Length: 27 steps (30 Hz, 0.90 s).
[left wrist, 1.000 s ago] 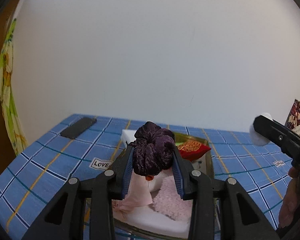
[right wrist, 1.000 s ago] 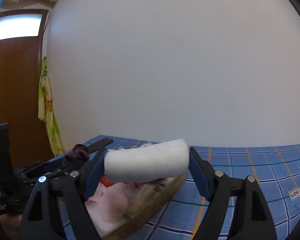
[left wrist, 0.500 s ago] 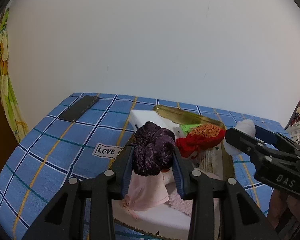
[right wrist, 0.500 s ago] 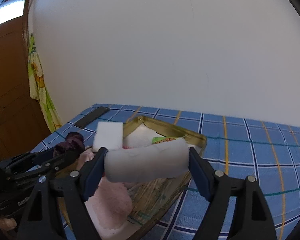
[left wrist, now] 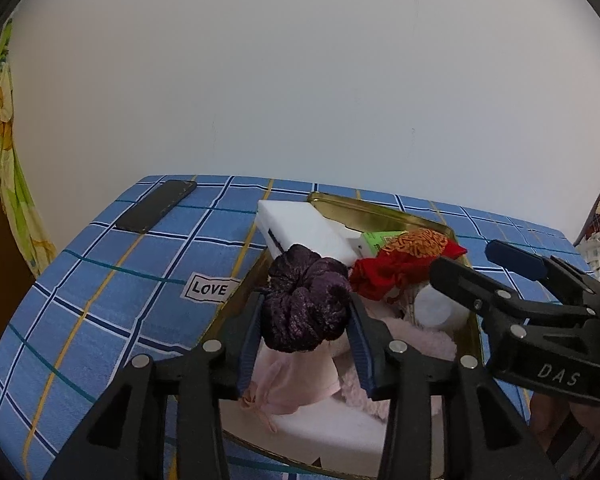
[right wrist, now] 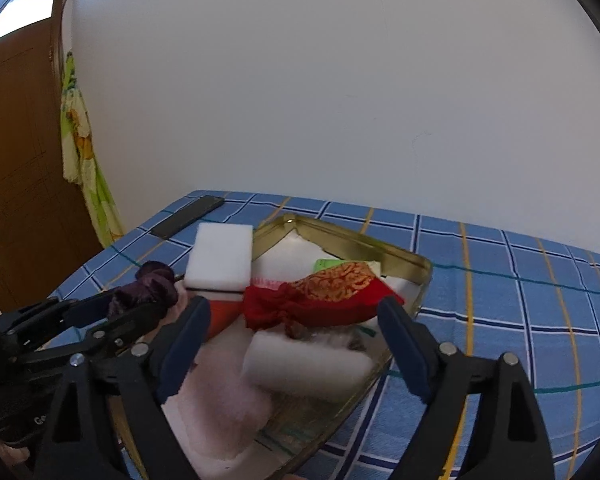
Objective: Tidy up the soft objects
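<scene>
1. Just now the right gripper [right wrist: 292, 344] was opening wide, and the white roll [right wrist: 304, 364], held a second ago, lay free in the gold tray [right wrist: 416, 268], between the jaws but below them.
2. Meanwhile the left gripper [left wrist: 306, 320] was opening too; the purple scrunchie [left wrist: 306, 304] still sat between its pads above the tray, so I judged this release nearly done.

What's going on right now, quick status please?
Left gripper opening, purple scrunchie between pads. Right gripper opening, white roll dropped into gold tray. Nothing blocking.
</scene>
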{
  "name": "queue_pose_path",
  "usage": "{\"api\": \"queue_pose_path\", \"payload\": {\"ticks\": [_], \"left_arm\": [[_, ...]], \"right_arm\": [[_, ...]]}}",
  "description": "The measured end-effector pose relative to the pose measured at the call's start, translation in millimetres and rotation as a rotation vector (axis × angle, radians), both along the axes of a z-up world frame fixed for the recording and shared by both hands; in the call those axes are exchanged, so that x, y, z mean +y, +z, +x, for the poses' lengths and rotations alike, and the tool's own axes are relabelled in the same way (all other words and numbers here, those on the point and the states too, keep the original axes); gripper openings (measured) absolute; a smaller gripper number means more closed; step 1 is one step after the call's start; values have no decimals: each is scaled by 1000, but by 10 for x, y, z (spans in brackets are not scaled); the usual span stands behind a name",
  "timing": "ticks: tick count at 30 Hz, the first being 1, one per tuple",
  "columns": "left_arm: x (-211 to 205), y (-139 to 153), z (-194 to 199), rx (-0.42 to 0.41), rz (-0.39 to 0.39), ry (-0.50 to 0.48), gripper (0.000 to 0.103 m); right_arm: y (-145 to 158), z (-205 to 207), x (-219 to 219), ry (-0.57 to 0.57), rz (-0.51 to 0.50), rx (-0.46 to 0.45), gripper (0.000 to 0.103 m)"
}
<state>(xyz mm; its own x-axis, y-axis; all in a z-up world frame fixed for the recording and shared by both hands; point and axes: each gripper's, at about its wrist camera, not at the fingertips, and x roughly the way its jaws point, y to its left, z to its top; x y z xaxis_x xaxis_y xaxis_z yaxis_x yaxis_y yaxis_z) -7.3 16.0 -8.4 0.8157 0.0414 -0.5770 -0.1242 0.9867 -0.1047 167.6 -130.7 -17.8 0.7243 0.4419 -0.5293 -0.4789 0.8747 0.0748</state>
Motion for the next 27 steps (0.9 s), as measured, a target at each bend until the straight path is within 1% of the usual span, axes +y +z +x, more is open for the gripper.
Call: {"api": "queue_pose_path", "payload": {"ticks": [2,6,7,9,10,11,13,16,20,27], "left_arm": [[1,-4,-5,-2,5,4,45],[7,-8,-18,0,2,6,47],[2,-6,-26,-1,6,7,50],[-7,17,-61,-12,5,3,61],[-8,34,-88,-21,8,10,73],[-9,50,-116,-32,13,19,80],[-6,86,-169,-52,25,35,81],[-17,131,-231,-63,29,32,81],[-39,191,-327,-79,44,45,82],[-45,257,-515,-100,42,71,85]], "right_arm": [[10,-22,7,-6,-8,-15,90],[45,-77,-23,-8,5,-39,92],[55,-93,-31,-10,9,-44,93],[83,-139,-64,-16,18,-59,97],[100,-166,-78,-20,21,-69,98],[122,-203,-97,-25,24,-82,99],[161,-257,-134,-31,31,-97,100],[223,-362,-193,-36,37,-123,103],[291,-482,-292,-42,62,-146,103],[369,-709,-430,-46,88,-172,103]]}}
